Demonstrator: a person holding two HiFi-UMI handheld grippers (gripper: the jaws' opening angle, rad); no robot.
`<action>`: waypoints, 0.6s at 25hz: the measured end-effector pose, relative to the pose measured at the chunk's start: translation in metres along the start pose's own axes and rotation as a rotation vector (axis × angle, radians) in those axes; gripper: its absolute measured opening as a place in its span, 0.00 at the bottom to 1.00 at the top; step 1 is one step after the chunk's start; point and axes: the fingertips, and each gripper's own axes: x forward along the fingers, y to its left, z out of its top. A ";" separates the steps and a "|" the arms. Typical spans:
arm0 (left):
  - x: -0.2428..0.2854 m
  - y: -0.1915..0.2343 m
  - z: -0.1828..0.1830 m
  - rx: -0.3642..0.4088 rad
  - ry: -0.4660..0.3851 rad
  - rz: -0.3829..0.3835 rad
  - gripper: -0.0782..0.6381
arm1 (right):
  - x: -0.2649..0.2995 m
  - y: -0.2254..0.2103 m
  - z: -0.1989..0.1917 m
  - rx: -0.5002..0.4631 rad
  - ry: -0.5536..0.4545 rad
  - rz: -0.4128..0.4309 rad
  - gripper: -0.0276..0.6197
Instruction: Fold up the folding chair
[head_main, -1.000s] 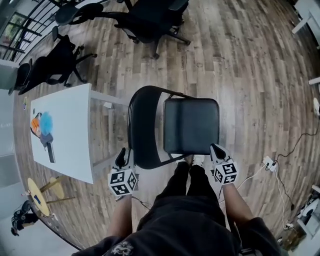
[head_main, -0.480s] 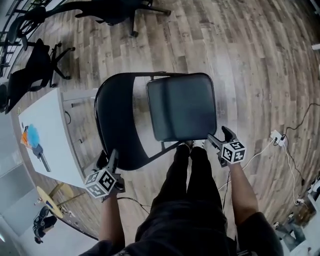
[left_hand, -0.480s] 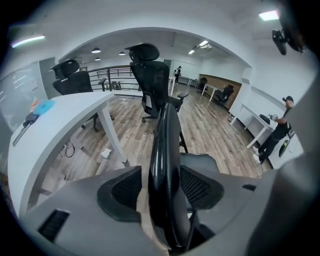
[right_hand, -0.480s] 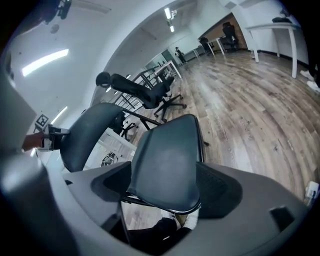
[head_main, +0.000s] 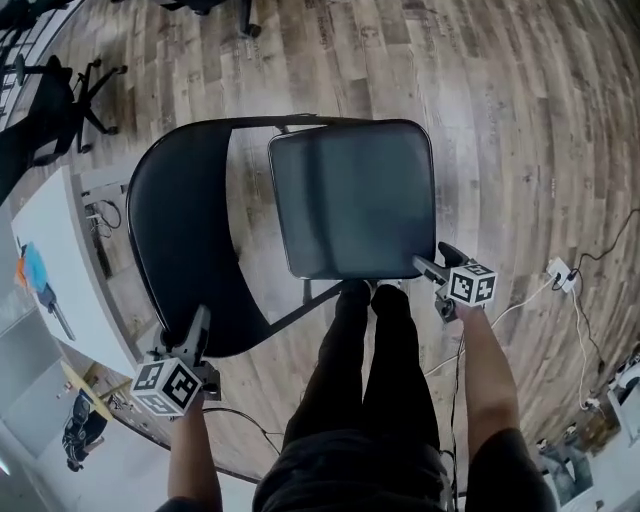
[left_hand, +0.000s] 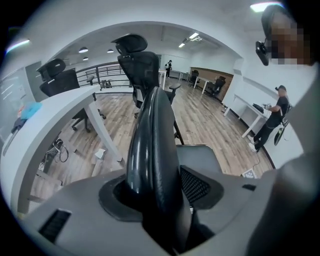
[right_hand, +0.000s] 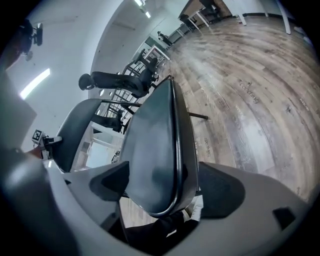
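Observation:
A black folding chair stands open on the wood floor, its padded seat (head_main: 350, 195) right of the curved backrest (head_main: 180, 240). My left gripper (head_main: 198, 318) is at the backrest's near edge. In the left gripper view the backrest (left_hand: 150, 125) runs up between the wide-set jaws of that gripper (left_hand: 155, 195), and no firm grip shows. My right gripper (head_main: 437, 258) is at the seat's near right corner. In the right gripper view its jaws (right_hand: 160, 185) are opening, and the seat edge (right_hand: 155, 140) lies between them with gaps on both sides.
The person's dark-trousered legs (head_main: 370, 370) stand right behind the chair. A white table (head_main: 50, 260) is close on the left, with office chairs (head_main: 40, 100) beyond it. A power strip and cables (head_main: 555, 270) lie on the floor at the right. Another person (left_hand: 272, 120) stands far off.
Both grippers have sunk toward the chair. The right gripper rolled and opened at the seat's corner. The left gripper opened and moved down along the backrest's edge.

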 end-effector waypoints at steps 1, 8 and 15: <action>0.003 0.000 -0.003 -0.016 0.003 -0.011 0.43 | 0.005 -0.006 -0.003 0.006 0.009 0.008 0.67; 0.015 -0.007 -0.004 -0.050 0.021 -0.009 0.43 | 0.038 -0.020 -0.019 0.073 0.067 0.156 0.68; 0.017 -0.009 -0.007 -0.044 0.022 -0.021 0.41 | 0.066 -0.006 -0.025 0.080 0.110 0.258 0.68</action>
